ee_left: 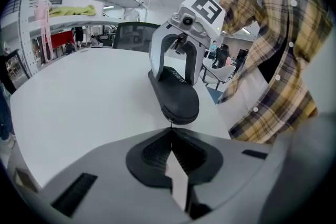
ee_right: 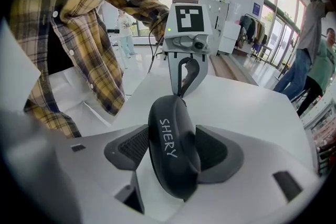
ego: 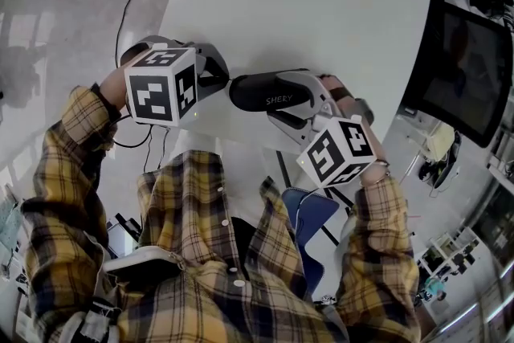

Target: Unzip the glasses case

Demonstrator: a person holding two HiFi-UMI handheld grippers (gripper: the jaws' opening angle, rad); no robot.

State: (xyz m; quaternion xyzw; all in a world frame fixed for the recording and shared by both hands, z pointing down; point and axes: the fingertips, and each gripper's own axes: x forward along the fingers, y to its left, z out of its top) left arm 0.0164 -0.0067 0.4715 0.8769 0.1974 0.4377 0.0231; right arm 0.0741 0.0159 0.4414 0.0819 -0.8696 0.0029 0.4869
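Running left-right, glasses case [ego: 269,92] long axis

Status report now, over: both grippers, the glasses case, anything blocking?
Right gripper shut on glasses case, clamped across its middle. Left gripper shut on zipper pull at case end. Case looks zipped. Nothing in the way.

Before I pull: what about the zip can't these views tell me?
Zip track: in no view. In the right gripper view the pads of the right gripper cover the sides of the case, so how far it is open is unknown.
Zip pull: a tiny sliver at the shut tips of the left gripper in the left gripper view; shape unreadable.
Head view: pull too small to see.
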